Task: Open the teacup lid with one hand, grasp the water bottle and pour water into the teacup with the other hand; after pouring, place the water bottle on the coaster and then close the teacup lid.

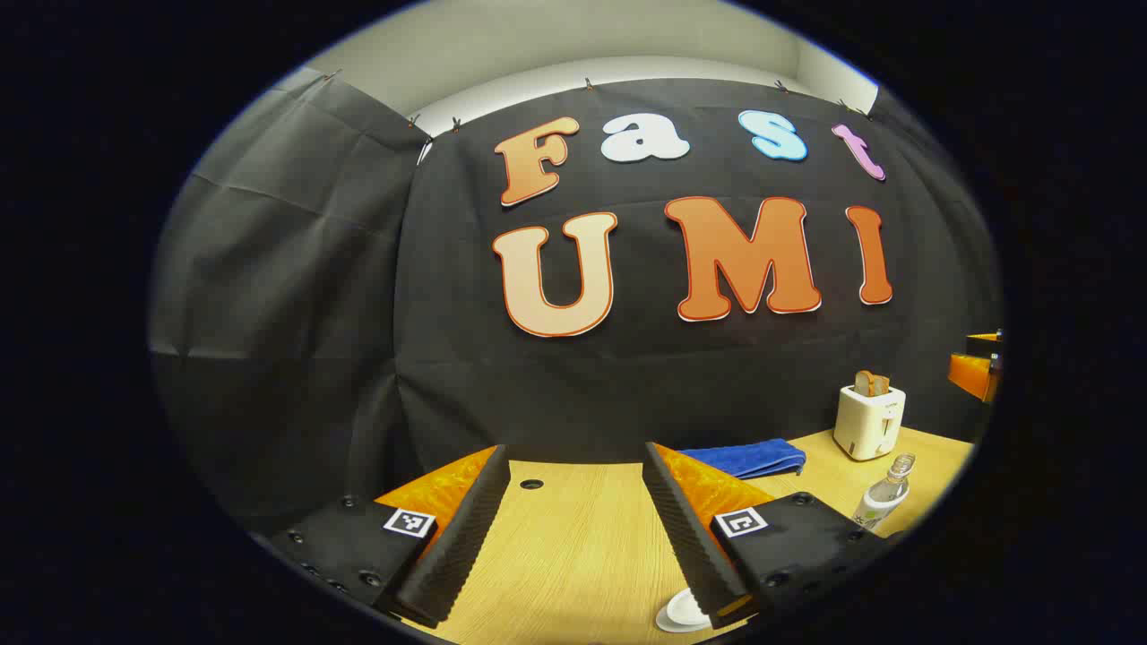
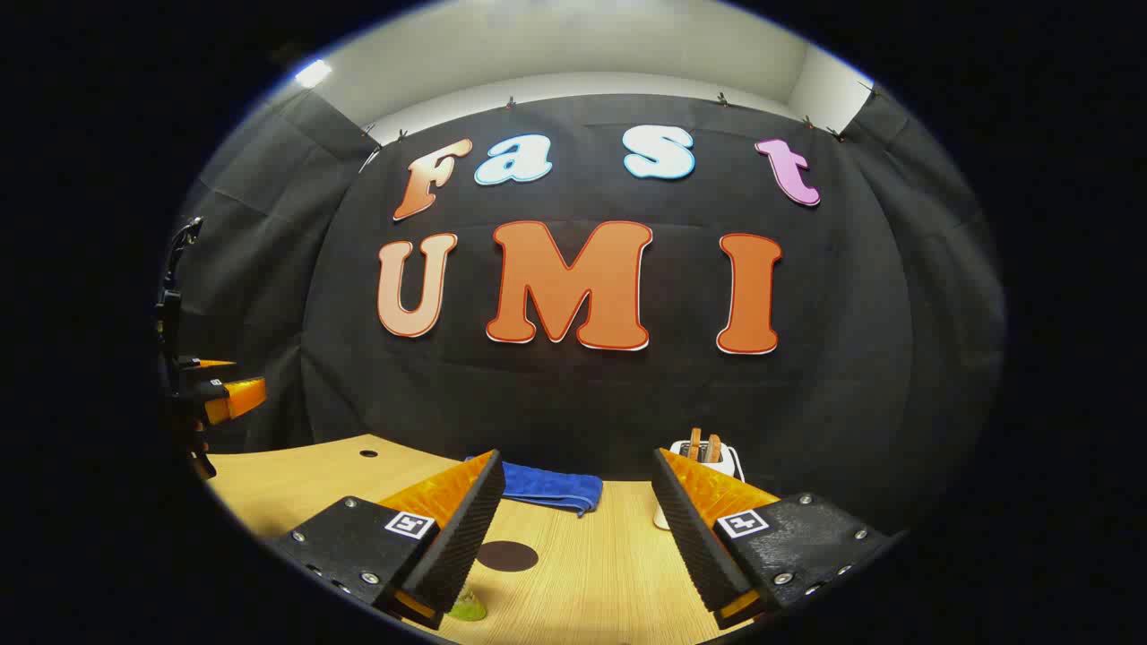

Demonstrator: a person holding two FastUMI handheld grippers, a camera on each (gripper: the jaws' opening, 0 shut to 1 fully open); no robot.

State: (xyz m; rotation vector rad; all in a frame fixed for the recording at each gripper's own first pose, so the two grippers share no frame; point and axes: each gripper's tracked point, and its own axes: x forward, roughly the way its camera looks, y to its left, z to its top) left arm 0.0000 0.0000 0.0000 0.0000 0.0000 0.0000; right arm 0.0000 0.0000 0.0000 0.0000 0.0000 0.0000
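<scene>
Both grippers are hovering above a wooden table [image 1: 573, 537] with the pour not yet begun. In the left gripper view, the left gripper [image 1: 573, 528] is holding its fingers wide apart with nothing between them, while the teacup lid [image 1: 685, 611], a small white shape, is peeking out low beside its right finger. The water bottle [image 1: 885, 493] is standing upright (long axis vertical) well off to that gripper's right, in front of a white toaster [image 1: 868, 419] and not far from a folded blue cloth [image 1: 748, 457].

In the right gripper view, the right gripper [image 2: 573, 537] is likewise spreading its fingers wide and gripping nothing. The dark round coaster [image 2: 506, 555] is lying flat on the table just ahead between those fingers, and a greenish scrap at the bottom edge, beside its left finger, may be part of the bottle, though that is too cropped to tell.

The lid is sitting nearer the left gripper, below and slightly right of its fingers, so that hand looks better placed to lift it.
</scene>
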